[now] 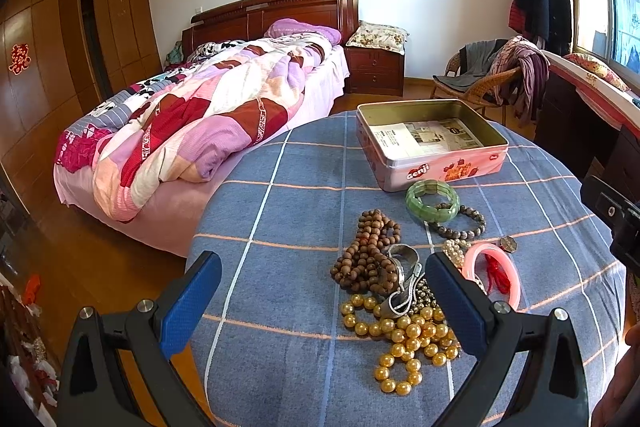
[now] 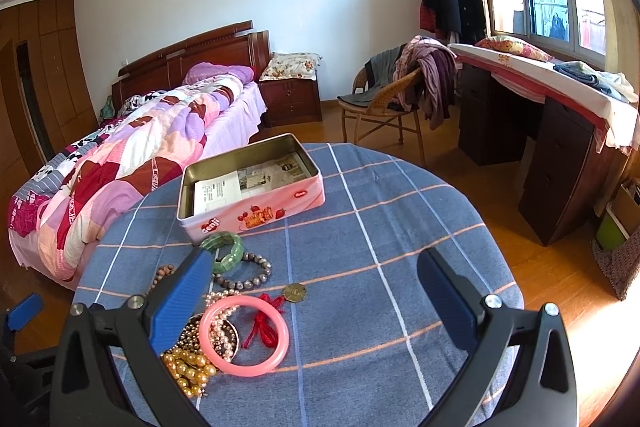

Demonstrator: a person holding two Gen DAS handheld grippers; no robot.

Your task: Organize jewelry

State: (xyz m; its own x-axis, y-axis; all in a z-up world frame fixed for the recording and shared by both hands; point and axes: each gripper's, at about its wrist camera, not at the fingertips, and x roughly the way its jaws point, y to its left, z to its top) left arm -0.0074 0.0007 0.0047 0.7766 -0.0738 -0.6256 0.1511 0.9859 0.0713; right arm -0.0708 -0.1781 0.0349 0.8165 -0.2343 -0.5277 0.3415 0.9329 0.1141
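On round table with blue plaid cloth [image 1: 280,211], bedroom, bed [image 1: 192,131] behind. Left wrist view alone shows brown wooden beads [image 1: 370,251] and silver watch [image 1: 404,279]. Jewelry heaped just before open pink tin [image 2: 250,187]: green bangle [image 2: 225,251], pink bangle [image 2: 244,335], gold pearls [image 1: 404,343]. Left gripper [image 1: 324,303], right gripper [image 2: 316,303] both spread wide, empty.

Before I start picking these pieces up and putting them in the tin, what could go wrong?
1. The gold bead necklace, the silver watch and the brown wooden beads lie heaped on one another, so lifting one may drag the others.
2. The red tassel cord lies through the pink bangle and may snag on it.
3. The green bracelet sits right against the tin; wide open jaws could bump the tin wall.
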